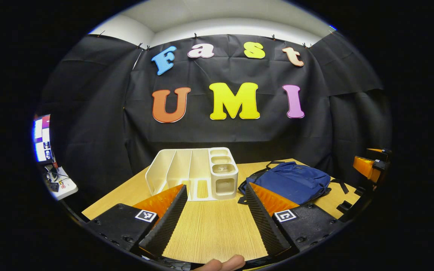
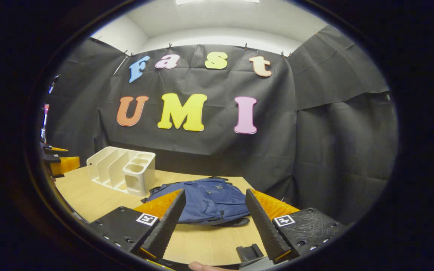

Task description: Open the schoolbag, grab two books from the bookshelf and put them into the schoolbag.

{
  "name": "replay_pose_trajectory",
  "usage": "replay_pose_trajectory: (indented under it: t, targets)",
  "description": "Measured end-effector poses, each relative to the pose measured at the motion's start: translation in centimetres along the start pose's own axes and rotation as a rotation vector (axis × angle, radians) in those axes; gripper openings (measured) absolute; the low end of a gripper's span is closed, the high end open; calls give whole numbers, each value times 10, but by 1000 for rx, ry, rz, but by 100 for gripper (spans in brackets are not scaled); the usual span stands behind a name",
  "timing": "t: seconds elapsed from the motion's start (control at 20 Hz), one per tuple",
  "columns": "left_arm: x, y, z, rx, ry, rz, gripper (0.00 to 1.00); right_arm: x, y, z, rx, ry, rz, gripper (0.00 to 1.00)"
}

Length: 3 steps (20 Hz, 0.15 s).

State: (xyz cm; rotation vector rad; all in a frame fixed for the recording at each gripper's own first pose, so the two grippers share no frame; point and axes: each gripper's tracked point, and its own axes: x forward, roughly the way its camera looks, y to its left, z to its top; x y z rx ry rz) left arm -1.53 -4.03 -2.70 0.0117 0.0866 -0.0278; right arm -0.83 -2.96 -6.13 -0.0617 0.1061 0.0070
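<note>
A blue schoolbag point(image 1: 296, 180) lies flat on the wooden table, right of a white slotted bookshelf point(image 1: 187, 171) whose slots hold no books. My left gripper point(image 1: 215, 195) is open above the table, its fingers framing the shelf's front and the bag's left edge. In the right gripper view the schoolbag point(image 2: 205, 201) lies just beyond my right gripper point(image 2: 215, 201), which is open with nothing between its fingers. The bookshelf point(image 2: 121, 169) stands to the left there. The right gripper point(image 1: 369, 167) shows at the far right of the left gripper view, and the left gripper point(image 2: 60, 163) at the left edge of the right gripper view.
The wooden table point(image 1: 213, 226) runs to the black cloth wall behind. A side desk with a screen point(image 1: 43, 139) and small items stands off to the left. A fingertip point(image 1: 224, 263) shows at the bottom. A small black part point(image 2: 249, 252) lies on the table near my right gripper.
</note>
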Motion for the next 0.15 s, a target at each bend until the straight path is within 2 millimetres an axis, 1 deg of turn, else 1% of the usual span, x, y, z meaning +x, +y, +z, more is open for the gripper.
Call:
replay_pose_trajectory:
  t: [0.05,0.1,0.15]
  targets:
    - [1,0,1,3,-7,4,97,1,-1,-1,2,4,0,96]
    - [1,0,2,2,-12,6,97,1,-1,-2,5,7,1,98]
    - [2,-1,2,-2,-15,6,97,2,-1,-3,7,9,4,95]
